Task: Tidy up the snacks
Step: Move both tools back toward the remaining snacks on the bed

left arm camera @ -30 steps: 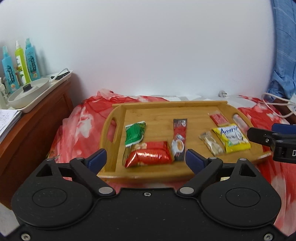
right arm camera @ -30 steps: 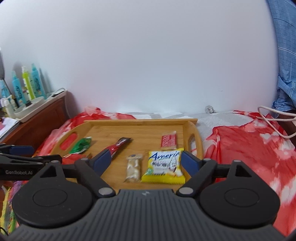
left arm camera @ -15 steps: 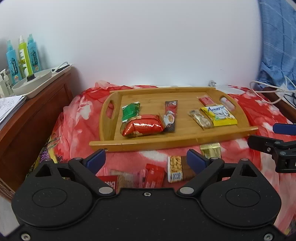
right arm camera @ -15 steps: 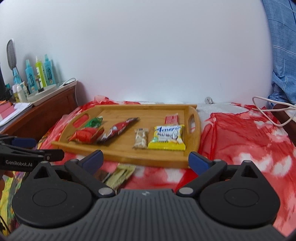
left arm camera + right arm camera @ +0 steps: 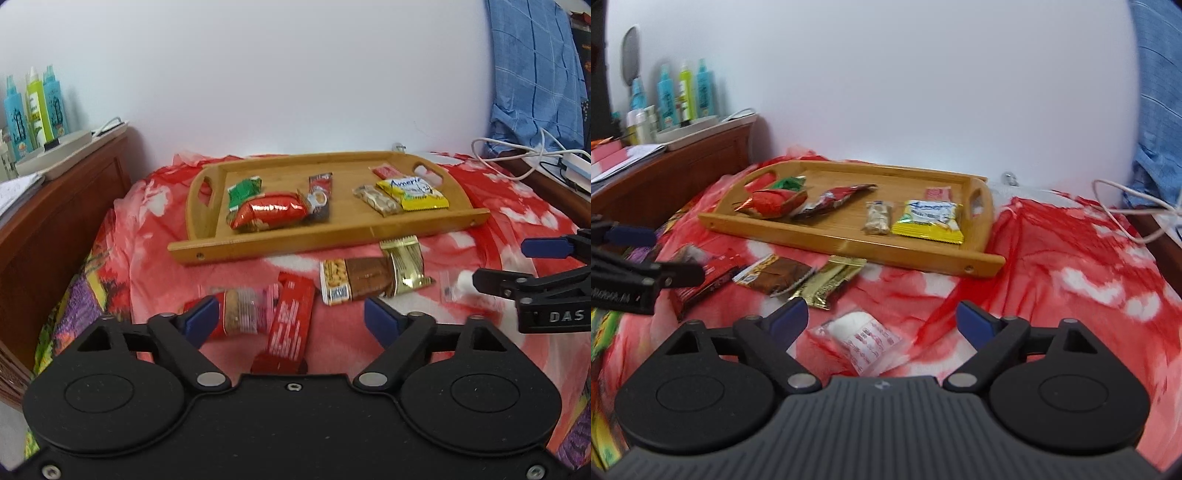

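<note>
Tray (image 5: 332,236) on the bed (image 5: 517,206) holds green packet (image 5: 244,191), red bag (image 5: 271,215), sachet (image 5: 320,194), nut bar (image 5: 376,199), yellow pack (image 5: 412,193), small red packet (image 5: 384,172). Loose snacks lie before it, blurred; white packet (image 5: 862,338) partly hidden by right gripper (image 5: 881,317). Left gripper (image 5: 291,319): both fingers released, empty

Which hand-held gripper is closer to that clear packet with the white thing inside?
Right. The right hand-held gripper hangs open directly over the clear packet; the left hand-held gripper sits farther left, above the red bar.
</note>
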